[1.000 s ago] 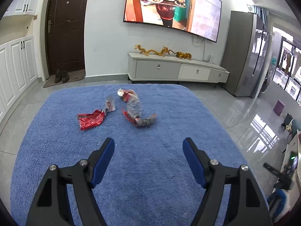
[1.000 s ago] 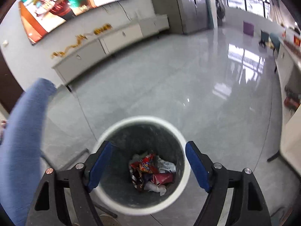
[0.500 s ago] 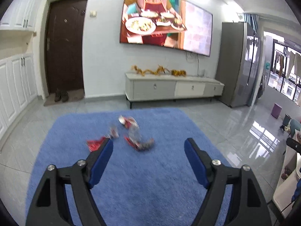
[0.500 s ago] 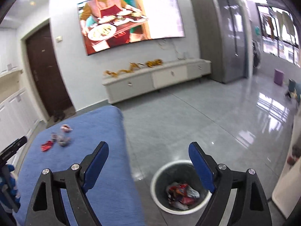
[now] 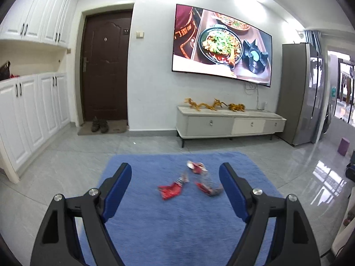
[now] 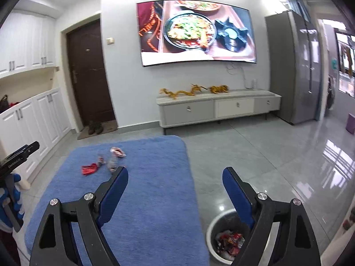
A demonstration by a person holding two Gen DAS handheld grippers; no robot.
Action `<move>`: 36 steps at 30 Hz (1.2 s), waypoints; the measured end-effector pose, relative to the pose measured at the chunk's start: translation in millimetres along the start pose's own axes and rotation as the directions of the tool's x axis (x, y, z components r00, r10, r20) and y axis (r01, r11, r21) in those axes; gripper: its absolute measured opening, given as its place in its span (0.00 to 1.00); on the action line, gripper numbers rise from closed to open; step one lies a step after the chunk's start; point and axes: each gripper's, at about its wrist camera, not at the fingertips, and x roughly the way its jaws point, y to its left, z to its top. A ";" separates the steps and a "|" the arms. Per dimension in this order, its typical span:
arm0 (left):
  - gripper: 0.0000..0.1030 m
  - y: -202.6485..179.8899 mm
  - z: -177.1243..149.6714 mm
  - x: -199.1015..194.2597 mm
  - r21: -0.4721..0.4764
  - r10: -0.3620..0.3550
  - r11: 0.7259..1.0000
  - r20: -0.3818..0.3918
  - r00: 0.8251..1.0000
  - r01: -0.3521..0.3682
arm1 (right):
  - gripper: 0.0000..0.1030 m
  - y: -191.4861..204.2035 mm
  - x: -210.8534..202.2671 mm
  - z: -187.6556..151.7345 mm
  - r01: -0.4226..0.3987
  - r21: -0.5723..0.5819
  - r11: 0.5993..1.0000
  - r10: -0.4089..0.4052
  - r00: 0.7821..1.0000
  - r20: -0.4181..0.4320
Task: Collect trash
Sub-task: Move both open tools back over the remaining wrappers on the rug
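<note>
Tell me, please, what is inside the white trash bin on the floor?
The white trash bin holds crumpled wrappers, mostly red with some white. The open right claw has one finger covering part of the bin's inside, so anything lying there cannot be seen.

A blue-covered surface (image 5: 177, 226) fills the lower centre of the frame. On it lie a red wrapper (image 5: 170, 191), a crumpled clear wrapper (image 5: 208, 185) and a small red-white scrap (image 5: 196, 167).

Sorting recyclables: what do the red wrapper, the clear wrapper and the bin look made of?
Red wrapper: likely shiny foil-plastic film, crumpled. Clear wrapper: probably thin transparent plastic, crinkled, though blurred. Bin: smooth white rim, dark inside; plastic or metal, unclear.
</note>
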 end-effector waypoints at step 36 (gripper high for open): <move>0.78 42.5 201.3 -114.1 0.094 0.077 0.991 0.182 0.980 -0.096 | 0.86 69.3 -93.9 177.9 -0.264 -0.173 0.949 0.298 0.930 0.217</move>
